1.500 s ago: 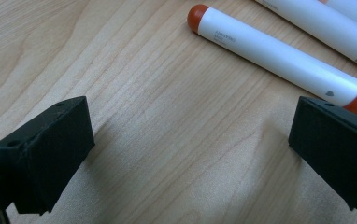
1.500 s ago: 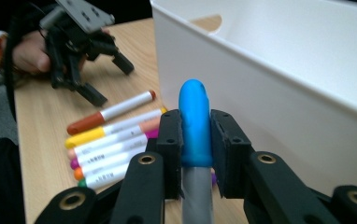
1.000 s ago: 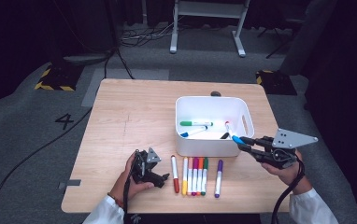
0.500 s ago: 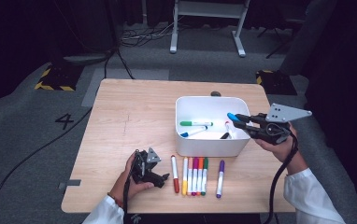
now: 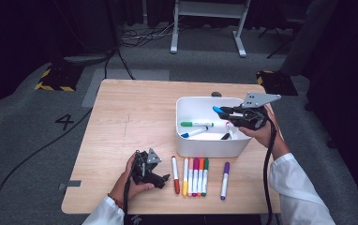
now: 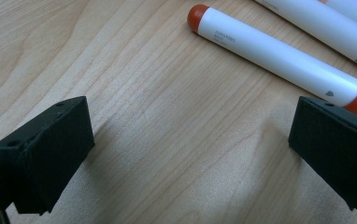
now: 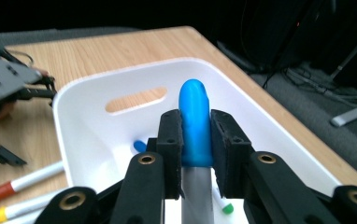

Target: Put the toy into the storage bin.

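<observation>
Wooden surface [image 5: 135, 117] holds my white bin [image 5: 186, 145]. My right gripper [image 7: 196, 154] squeezes a blue pen [image 7: 194, 123] over the bin. It looks light, stiff and slippery; I'd hold its middle. My left gripper [image 6: 190, 154] rests open.

A light wooden table [image 5: 135, 117] stands on grey carpet [image 5: 22, 140] in a dim room. Beyond the table's far edge rise the white legs of a stand [image 5: 207, 28]. Yellow-black hazard tape [image 5: 55, 79] lies off its far left corner, a floor marking "4" [image 5: 64, 121] and black cable [image 5: 32, 157] to its left.
</observation>
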A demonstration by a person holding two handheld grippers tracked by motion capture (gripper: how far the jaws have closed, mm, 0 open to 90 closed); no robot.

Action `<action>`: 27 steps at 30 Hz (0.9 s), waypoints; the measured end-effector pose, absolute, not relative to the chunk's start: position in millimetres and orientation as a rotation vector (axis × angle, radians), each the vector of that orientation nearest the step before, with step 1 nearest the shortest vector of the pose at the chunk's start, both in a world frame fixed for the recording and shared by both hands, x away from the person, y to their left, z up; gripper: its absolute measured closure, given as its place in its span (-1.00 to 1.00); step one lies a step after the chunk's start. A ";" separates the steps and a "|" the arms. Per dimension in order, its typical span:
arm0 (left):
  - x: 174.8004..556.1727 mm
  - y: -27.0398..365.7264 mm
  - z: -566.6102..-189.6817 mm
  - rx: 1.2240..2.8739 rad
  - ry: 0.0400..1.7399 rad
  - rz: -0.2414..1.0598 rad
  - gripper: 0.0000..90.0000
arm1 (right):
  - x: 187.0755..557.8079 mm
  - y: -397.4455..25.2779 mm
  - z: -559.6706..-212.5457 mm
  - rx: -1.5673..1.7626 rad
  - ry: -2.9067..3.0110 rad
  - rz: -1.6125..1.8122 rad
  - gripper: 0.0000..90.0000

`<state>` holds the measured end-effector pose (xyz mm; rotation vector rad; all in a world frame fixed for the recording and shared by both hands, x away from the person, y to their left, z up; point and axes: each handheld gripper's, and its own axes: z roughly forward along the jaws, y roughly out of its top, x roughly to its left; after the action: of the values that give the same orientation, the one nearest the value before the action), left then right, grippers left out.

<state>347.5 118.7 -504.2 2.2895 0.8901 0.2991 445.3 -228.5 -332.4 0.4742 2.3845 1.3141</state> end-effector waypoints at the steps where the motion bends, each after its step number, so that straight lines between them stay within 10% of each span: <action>1: 347.5 118.7 -504.2 2.289 0.890 0.299 -1.00 | 447.3 -227.5 -335.4 0.474 2.402 1.299 0.67; 19: 347.5 118.7 -504.2 2.289 0.890 0.299 -1.00 | 445.9 -204.2 -367.8 0.313 2.778 0.815 0.65; 27: 347.5 118.7 -504.2 2.289 0.891 0.298 -1.00 | 441.7 -217.2 -368.2 0.414 2.674 0.971 0.17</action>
<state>347.5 118.7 -504.2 2.2894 0.8914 0.2980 441.7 -217.2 -368.2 0.4143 2.6745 0.9713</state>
